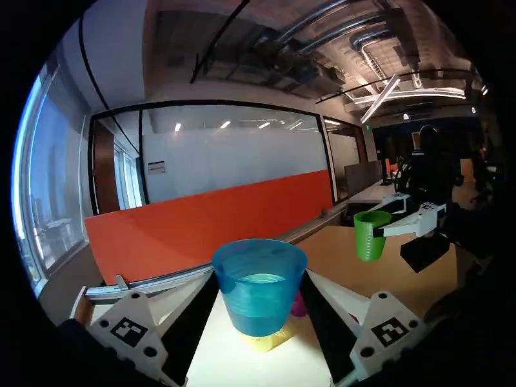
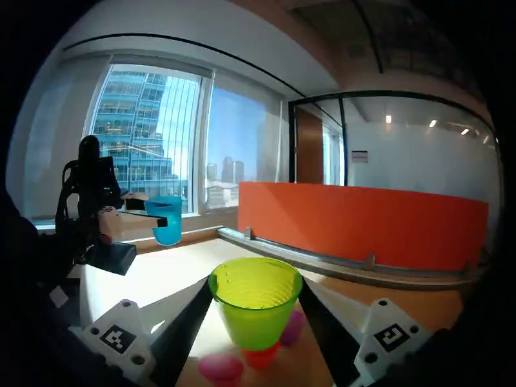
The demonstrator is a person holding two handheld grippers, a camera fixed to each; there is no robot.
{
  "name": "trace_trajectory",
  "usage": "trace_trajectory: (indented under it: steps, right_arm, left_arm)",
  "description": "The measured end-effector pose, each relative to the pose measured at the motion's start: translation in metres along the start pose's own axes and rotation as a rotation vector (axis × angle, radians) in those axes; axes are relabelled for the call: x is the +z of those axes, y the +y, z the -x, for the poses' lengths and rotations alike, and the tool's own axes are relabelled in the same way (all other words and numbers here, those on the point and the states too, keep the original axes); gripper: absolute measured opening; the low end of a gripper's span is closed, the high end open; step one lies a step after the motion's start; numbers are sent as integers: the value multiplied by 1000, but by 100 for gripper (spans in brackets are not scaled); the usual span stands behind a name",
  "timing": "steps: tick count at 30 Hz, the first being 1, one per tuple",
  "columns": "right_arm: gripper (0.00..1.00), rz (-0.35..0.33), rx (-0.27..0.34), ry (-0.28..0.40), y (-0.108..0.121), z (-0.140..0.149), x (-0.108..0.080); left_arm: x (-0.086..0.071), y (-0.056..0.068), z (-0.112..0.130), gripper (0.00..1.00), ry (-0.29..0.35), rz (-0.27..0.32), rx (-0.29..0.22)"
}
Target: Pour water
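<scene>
My left gripper point(image 1: 259, 303) is shut on a translucent blue cup point(image 1: 259, 284) that stands upright and holds water to about half its height. In the right gripper view the same blue cup point(image 2: 164, 219) hangs at the far left, above the desk. My right gripper point(image 2: 257, 316) is shut on an upright green cup point(image 2: 255, 309); I cannot tell whether it holds any liquid. The green cup point(image 1: 370, 234) also appears at the right of the left gripper view, lifted over the wooden desk point(image 1: 335, 248).
Under the blue cup lie a yellow cup point(image 1: 266, 340) and a pink one point(image 1: 298, 305). Below the green cup sit a red cup point(image 2: 261, 357) and two pink ones point(image 2: 220, 366). An orange divider panel point(image 1: 213, 222) runs along the desk's far edge; windows are beyond.
</scene>
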State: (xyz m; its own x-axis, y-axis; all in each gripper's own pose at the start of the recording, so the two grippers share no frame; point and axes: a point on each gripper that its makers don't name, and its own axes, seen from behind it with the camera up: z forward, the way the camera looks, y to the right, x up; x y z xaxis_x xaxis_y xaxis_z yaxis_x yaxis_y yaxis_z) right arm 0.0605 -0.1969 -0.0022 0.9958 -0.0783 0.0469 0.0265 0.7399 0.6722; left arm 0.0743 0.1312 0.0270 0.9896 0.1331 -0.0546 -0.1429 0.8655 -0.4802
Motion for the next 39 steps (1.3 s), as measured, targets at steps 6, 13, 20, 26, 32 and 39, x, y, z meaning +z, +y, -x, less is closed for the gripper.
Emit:
trace_trajectory:
  steps: [6,13,20,26,32,39]
  right_arm:
    - [93,-32,-4,-5,-13,4,4]
    - [93,-68,-2,-3,-25,6,11]
    - [93,-111,-10,-6,-39,9,16]
    - [93,-147,-12,-9,-51,11,20]
    - [93,-186,-14,-10,-64,12,26]
    - [93,-227,-11,-9,-78,11,33]
  left_arm:
    - [0,1,-10,84,13,-8,60]
    - [0,7,-23,84,24,-8,138]
    - [3,14,-38,84,40,-1,202]
    - [6,19,-49,84,48,2,270]
    - [9,25,-55,84,54,13,319]
    - [12,30,-61,84,57,24,366]
